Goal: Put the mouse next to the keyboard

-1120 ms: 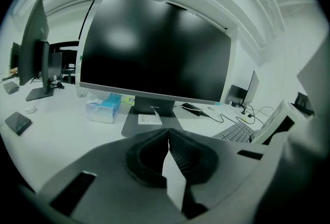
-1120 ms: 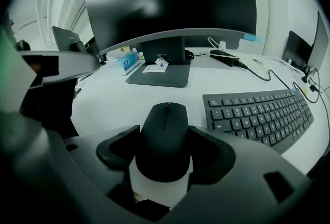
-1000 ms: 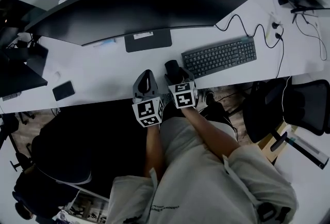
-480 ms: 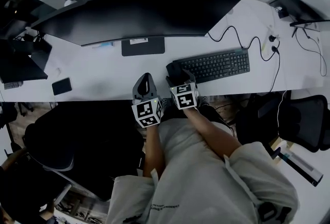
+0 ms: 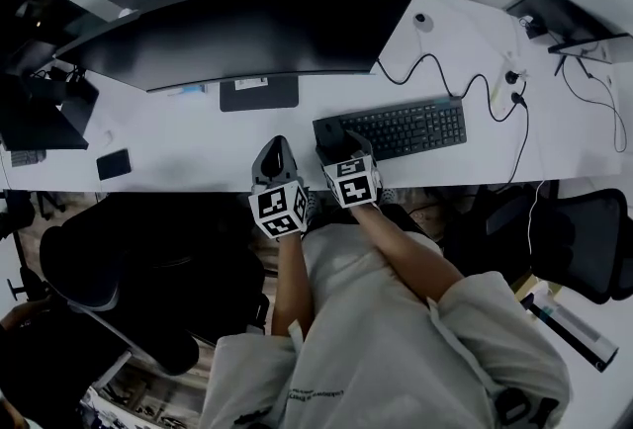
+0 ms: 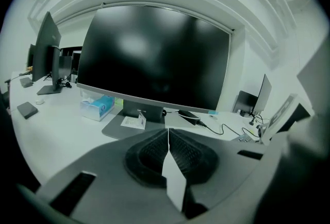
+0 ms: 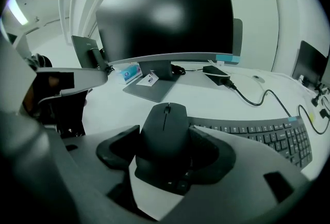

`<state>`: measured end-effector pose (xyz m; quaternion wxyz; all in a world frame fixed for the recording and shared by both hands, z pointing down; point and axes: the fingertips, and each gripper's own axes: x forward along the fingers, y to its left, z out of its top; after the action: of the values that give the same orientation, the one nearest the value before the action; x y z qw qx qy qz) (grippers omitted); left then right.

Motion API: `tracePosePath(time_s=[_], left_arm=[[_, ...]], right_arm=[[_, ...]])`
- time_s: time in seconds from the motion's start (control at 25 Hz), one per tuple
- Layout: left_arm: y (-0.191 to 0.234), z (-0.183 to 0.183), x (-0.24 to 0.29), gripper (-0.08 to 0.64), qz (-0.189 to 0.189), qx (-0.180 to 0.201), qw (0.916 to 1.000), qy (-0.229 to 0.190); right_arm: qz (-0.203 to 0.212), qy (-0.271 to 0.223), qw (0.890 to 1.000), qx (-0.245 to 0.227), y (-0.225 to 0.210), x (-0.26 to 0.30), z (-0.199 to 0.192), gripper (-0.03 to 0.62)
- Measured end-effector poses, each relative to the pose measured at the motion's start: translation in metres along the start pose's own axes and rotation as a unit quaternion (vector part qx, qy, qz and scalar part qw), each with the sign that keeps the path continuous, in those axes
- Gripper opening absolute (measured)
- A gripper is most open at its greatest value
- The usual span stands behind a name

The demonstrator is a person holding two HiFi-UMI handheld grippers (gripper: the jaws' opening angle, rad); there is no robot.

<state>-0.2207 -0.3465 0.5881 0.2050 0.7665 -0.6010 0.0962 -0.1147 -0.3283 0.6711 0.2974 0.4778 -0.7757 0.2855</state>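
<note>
A black mouse sits between the jaws of my right gripper, which is shut on its sides. It hangs low over the white desk, right at the left end of the black keyboard. My left gripper is just to the left, near the desk's front edge. Its ribbed pads are pressed together with nothing between them, and it points toward the monitor stand.
A wide curved monitor spans the back of the desk. A dark phone lies at the left and a tissue box stands by the stand. A cable snakes behind the keyboard. Office chairs stand along the desk's near side.
Both grippers have shifted right along the desk front. The mouse in the right gripper has gone from a gap away to the keyboard's left end.
</note>
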Motion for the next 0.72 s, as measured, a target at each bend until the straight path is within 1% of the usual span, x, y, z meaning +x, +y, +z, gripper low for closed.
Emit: tracePosePath(time_s=[0.12,0.28,0.44,0.72], left_arm=[[-0.013,0.002,-0.002,0.023,-0.002,-0.002,1.0,-0.002],[-0.019,0.007,-0.004,0.023,0.011,-0.008,0.9998,-0.012],[-0.03,0.003,-0.005,0.023,0.019,-0.009,0.9997,-0.014],[-0.056,0.0,-0.002,0.023,0.015,-0.004,0.9998,-0.014]], right_arm=[[0.005,-0.001,1.0,0.0,-0.007,-0.006,-0.001,0.304],[0.016,-0.006,1.0,-0.008,-0.015,-0.013,-0.001,0.304],[0.02,-0.004,1.0,-0.011,-0.029,-0.018,-0.008,0.304],[0.025,-0.019,0.999,-0.002,-0.053,-0.031,-0.009,0.304]])
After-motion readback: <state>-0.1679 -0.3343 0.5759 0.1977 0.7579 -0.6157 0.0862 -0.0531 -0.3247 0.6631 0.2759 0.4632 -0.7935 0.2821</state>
